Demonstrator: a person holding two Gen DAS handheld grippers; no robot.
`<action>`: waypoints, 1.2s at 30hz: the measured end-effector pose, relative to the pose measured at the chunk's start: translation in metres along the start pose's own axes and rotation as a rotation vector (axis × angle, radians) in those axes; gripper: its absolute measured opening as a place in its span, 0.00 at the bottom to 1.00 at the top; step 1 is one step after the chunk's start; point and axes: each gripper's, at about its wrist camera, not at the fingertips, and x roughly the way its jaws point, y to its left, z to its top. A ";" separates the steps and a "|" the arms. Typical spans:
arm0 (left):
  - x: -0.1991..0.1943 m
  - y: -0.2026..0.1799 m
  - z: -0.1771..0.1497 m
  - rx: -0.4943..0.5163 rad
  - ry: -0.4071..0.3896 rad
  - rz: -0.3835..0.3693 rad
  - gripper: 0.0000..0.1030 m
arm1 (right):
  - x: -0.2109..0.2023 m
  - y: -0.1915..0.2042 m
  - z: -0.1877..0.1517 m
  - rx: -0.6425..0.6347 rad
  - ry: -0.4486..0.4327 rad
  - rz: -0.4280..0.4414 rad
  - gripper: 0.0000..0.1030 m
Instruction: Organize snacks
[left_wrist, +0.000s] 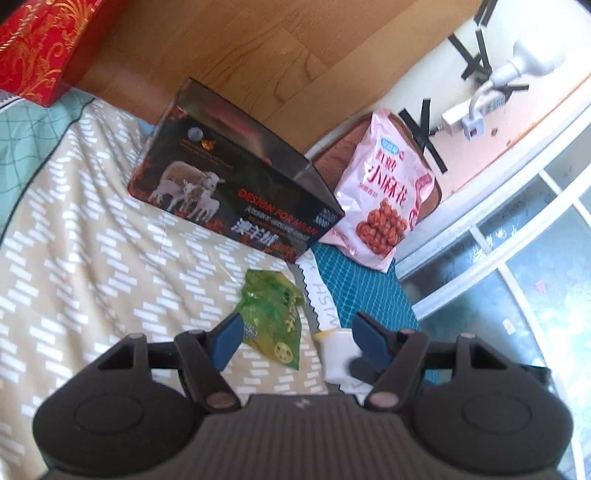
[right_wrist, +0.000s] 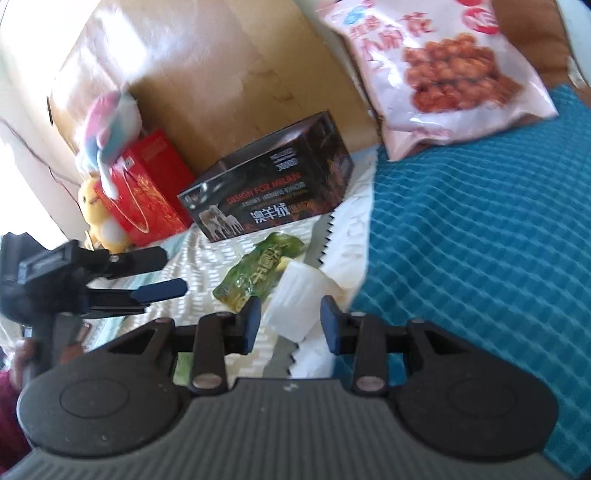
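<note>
Left gripper (left_wrist: 295, 338) hangs low over the bed with its blue-padded jaws apart, nothing pinched; the green snack packet (left_wrist: 271, 319) lies between and just ahead of them on the beige patterned quilt (left_wrist: 81, 266). Right gripper (right_wrist: 290, 319) sits jaws parted too, pads not pressing anything, and the white ribbed cup (right_wrist: 299, 302) lies on its side in the gap, touching the green packet's end. From the left camera that cup (left_wrist: 334, 354) shows just inside the right-hand finger (left_wrist: 369, 332), at the seam where the quilt meets the white zigzag-edged strip (left_wrist: 321, 295) and the teal waffle blanket (right_wrist: 480, 229). Over at the head end of the bed, the black box (left_wrist: 236, 188) printed with sheep and "DESIGN FOR MILAN" rests against the wooden headboard (left_wrist: 258, 55). Just beside it, the big pink bag of fried dough twists (left_wrist: 384, 192) leans at the teal blanket's far edge. Red gift bag (right_wrist: 147, 188) and yellow plush toy (right_wrist: 99, 218) sit further along the headboard.
</note>
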 end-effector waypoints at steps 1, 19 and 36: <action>-0.004 0.001 0.001 -0.008 -0.009 0.002 0.64 | 0.010 0.007 0.003 -0.037 0.006 -0.004 0.38; -0.016 0.026 0.010 -0.084 -0.037 -0.002 0.73 | 0.077 0.087 0.009 -0.443 0.106 0.143 0.36; -0.001 0.014 0.008 0.023 -0.028 0.076 0.55 | 0.073 0.091 -0.002 -0.477 0.132 0.125 0.32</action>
